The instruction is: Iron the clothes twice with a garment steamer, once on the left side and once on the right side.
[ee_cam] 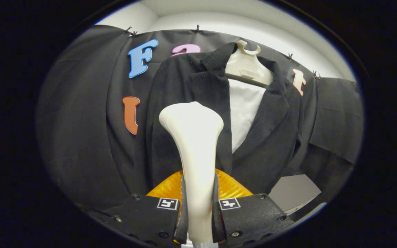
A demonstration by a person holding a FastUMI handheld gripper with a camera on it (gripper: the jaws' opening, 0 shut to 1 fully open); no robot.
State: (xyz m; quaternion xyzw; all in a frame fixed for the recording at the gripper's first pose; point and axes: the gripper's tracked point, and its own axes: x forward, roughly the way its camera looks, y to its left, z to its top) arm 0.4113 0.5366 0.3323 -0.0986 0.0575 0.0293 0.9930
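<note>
A cream garment steamer stands upright between my fingers, its narrow handle pinched by both of them and its wide head up against the left front panel of a black jacket. My gripper is shut on the steamer's handle. The jacket hangs on a cream hanger, with a white shirt front showing between the lapels. The steamer head covers part of the left lapel and panel.
Black cloth lines the booth wall behind and around the jacket. A pale wall rises above it, and a light surface shows below the jacket's right hem.
</note>
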